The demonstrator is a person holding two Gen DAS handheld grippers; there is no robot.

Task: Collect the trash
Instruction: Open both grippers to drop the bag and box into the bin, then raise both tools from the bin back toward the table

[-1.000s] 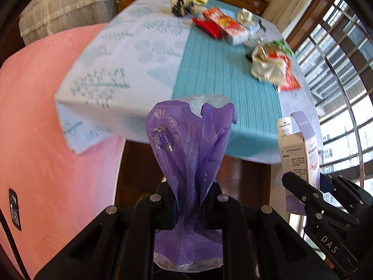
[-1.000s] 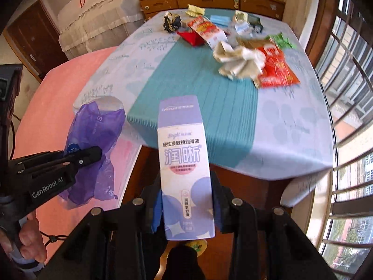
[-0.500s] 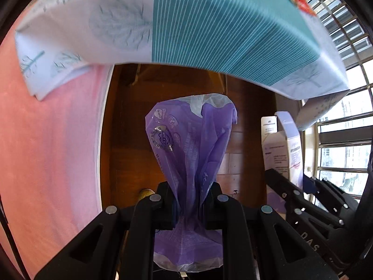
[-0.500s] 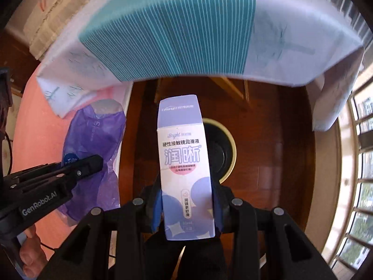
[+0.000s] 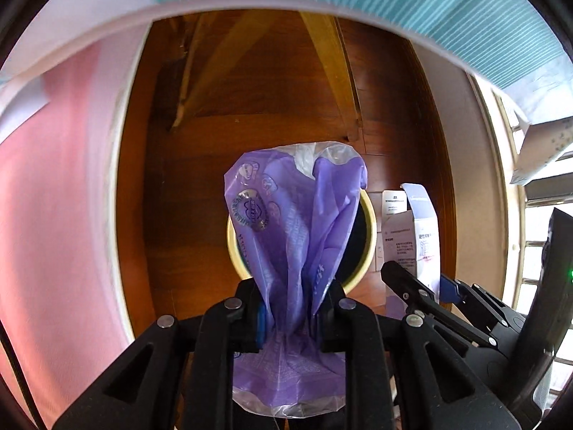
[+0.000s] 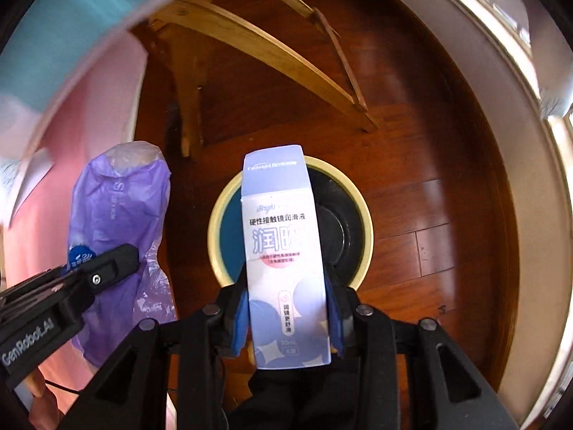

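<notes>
Trash bin (image 6: 361,200) as the landmark: round, cream-rimmed, dark inside, standing on the wooden floor (image 6: 440,186) below the tablecloth (image 5: 465,7) edge and near the slanted wooden table legs (image 6: 272,57). Nothing visible inside it yet beyond its dark bottom, though much of the interior hidden behind the two held items.

Directly above the bin's mouth in the right wrist view, held upright: a small white-and-lavender carton (image 6: 283,251) with Chinese print, top flap open, clenched at its lower sides by the right gripper (image 6: 286,319), blue pads pressing both faces. Aimed steeply down over the opening, presumably so that a release drops it straight in.

Also over the bin in the left wrist view, covering the near-left part of the rim: a crumpled purple plastic wrapper (image 5: 293,236), bunched at its waist between the fingers of the left gripper (image 5: 292,317). Jaws easing apart at this moment, wrapper not yet fallen and apparently caught between the pads. Seen from the right wrist view, hanging just left of the bin rather than squarely over it, so possibly landing on the rim or the floor.

Judged stage: two pieces of trash carried from table to bin, drop just beginning on the left side, carton next.
</notes>
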